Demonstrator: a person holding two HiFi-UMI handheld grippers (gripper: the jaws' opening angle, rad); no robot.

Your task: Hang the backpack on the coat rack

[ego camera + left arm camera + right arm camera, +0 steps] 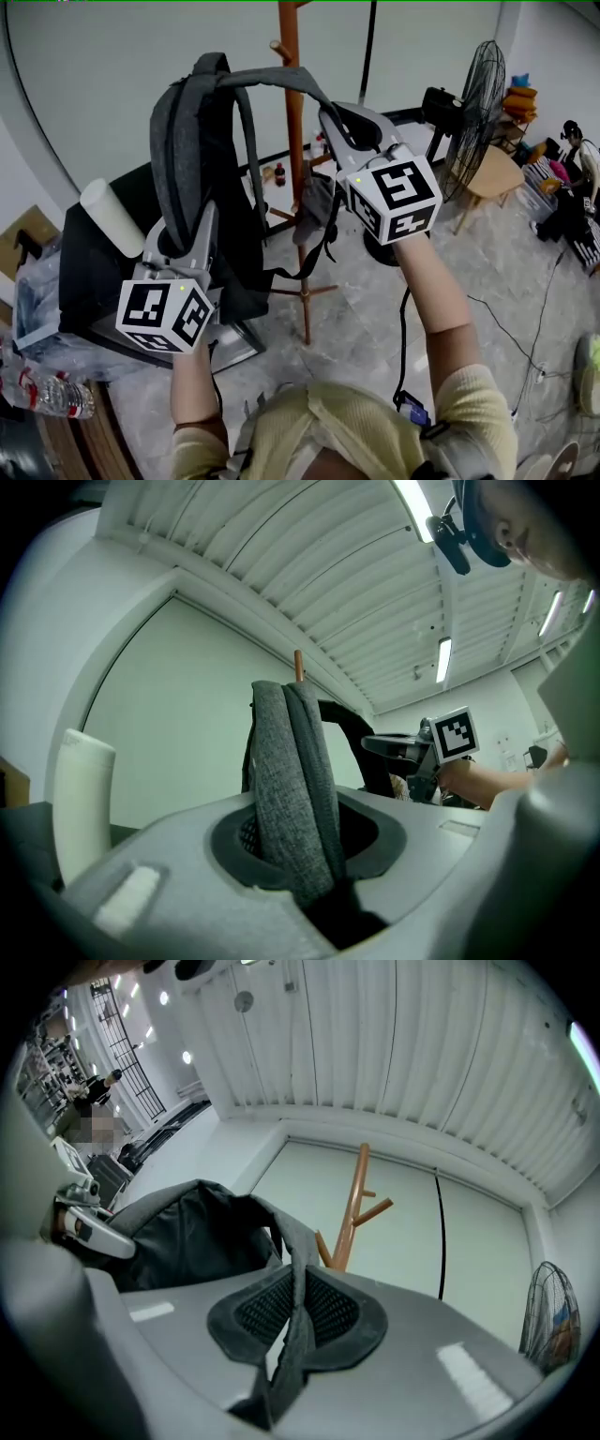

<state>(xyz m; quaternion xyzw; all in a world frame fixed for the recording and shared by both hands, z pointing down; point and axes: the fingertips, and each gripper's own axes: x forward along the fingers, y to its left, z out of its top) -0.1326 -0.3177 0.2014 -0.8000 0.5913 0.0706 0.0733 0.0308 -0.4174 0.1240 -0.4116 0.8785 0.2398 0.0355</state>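
A dark grey backpack hangs in the air between my two grippers, in front of the orange-brown wooden coat rack. My left gripper is shut on a grey shoulder strap, which runs up from between its jaws. My right gripper is shut on a thinner strap at the bag's top right. In the right gripper view the rack and its pegs stand behind the backpack. The rack's tip shows above the strap in the left gripper view.
A standing fan and a wooden stool stand at the right. A white roll and a dark case lie at the left, plastic bottles at lower left. A cable crosses the floor. A person is far right.
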